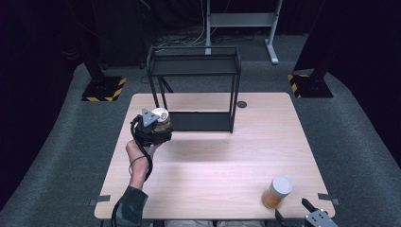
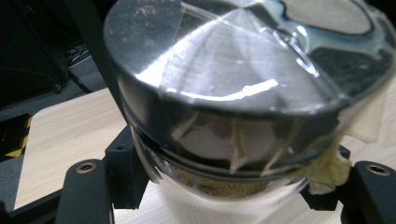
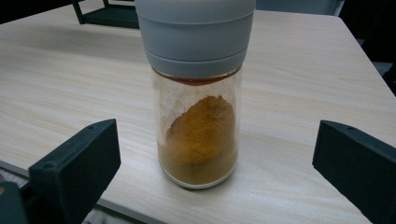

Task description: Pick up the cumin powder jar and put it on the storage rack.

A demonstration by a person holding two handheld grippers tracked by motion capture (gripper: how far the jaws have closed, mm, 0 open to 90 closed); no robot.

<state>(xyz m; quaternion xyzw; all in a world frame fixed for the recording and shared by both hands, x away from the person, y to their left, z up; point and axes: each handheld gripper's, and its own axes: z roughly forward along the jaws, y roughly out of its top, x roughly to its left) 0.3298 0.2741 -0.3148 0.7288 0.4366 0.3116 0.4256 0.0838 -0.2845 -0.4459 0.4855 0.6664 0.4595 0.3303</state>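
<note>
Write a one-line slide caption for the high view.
Left gripper holds a silver-lidded jar beside the black rack; a grey-lidded spice jar stands by the right gripper.

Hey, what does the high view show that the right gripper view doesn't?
High view alone: the left gripper shut on a silver-lidded jar beside the black rack's left legs, plus the person's forearm and the rack's top shelf. Right gripper view alone: a close look at the orange powder heaped inside the grey-lidded jar, with the right gripper open around it. Both: that jar, the table and the rack.
</note>
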